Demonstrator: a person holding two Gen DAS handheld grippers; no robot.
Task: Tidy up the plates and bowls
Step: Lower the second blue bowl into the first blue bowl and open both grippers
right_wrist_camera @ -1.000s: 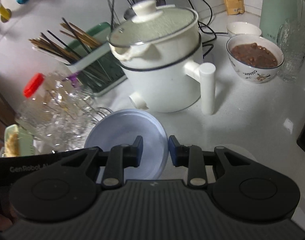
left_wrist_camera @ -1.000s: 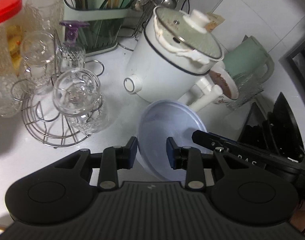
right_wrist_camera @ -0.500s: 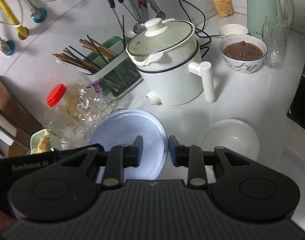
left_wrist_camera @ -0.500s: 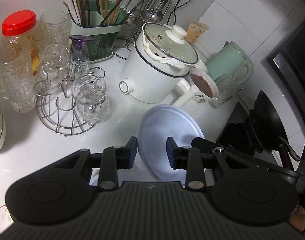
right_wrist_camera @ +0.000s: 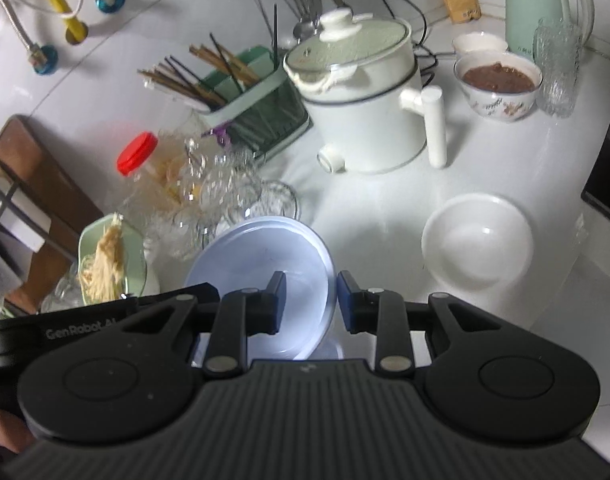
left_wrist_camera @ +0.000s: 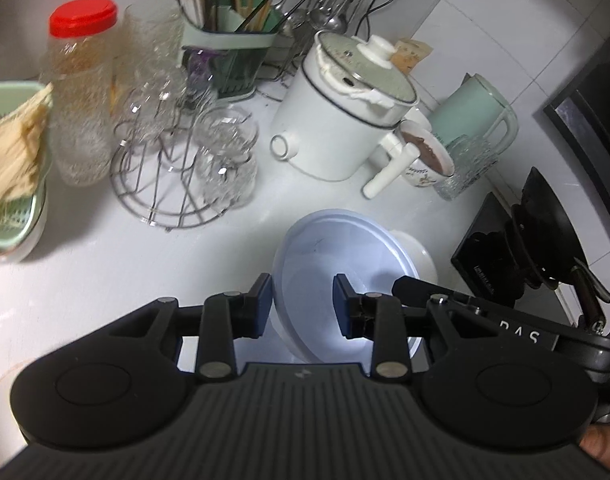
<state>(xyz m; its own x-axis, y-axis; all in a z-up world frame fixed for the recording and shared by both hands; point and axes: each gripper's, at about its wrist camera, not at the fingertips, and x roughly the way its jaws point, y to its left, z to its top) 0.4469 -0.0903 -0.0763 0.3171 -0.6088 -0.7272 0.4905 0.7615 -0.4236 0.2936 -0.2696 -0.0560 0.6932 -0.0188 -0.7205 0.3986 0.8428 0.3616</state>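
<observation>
1. White kitchen bench w/ tiled wall behind; crowded at the back: white electric pot, utensil caddy, glasses on a wire rack, red-lid jar, mint kettle, bowl of brown food.
2. Step in hand (my read): carrying the pale blue plate, lifted off the bench, held by both tools at once, tilted.
3. Left hand-held gripper: narrow gap, pads straddling the plate's rim on its left edge; looks clamped on it.
4. Right hand-held gripper: also narrow, jaws astride the opposite rim; same grip, by the look of it.
5. Where things sit: plate is bottom centre in both views. Empty white bowl rests on the bench at approx 3 o'clock from the plate in right-wrist view; in left-wrist view it peeks out behind the plate at 2 o'clock.
6. Next move, prob.: take the plate to its stacking spot, level it, lower it flat, then release both sides together. Target spot not clear from these views.
7. Risk: uneven release tips the plate; glasses close by at 10 o'clock.
</observation>
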